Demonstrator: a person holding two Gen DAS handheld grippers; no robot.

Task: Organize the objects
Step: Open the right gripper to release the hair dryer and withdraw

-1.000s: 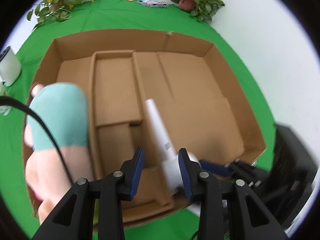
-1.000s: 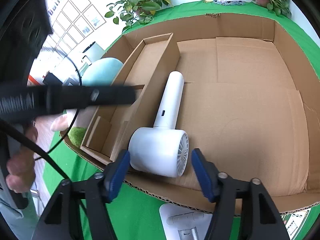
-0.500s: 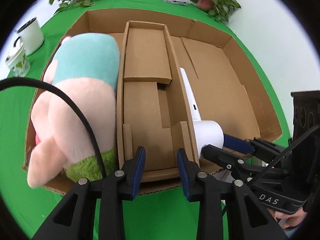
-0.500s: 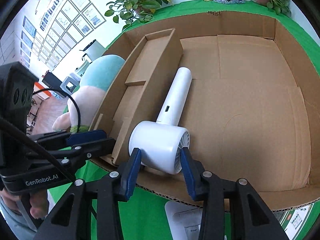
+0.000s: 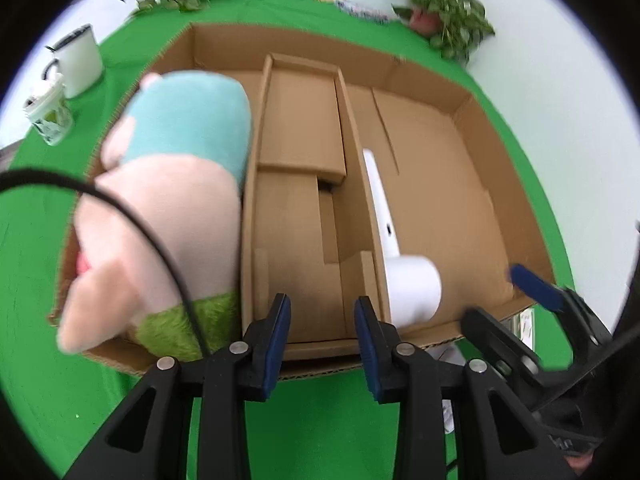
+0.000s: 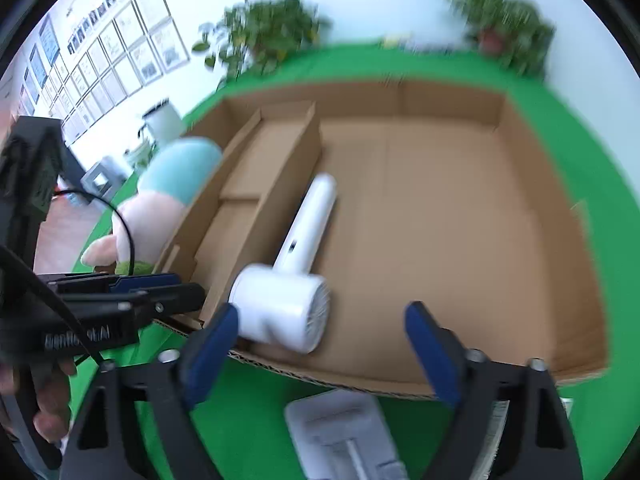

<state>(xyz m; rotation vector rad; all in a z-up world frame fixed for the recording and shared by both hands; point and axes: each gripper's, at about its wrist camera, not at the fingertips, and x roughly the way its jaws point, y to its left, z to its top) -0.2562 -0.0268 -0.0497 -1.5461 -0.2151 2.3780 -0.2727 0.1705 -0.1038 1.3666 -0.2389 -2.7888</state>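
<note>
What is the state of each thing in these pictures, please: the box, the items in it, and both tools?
cardboard box: open on top, holds two items
hair dryer: lying flat in the wide compartment, released
plush toy: lying in the left compartment, sticking out above the rim
middle compartment: holds only cardboard inserts
left tool: open, empty
right tool: wide open, empty

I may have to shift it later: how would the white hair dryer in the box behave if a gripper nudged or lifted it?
The hair dryer looks rigid and smooth, so probably slippery between fingers. Its round head might roll slightly, though the handle lying flat on the cardboard box floor should limit that. Lifted by the handle, it is likely head-heavy.
</note>
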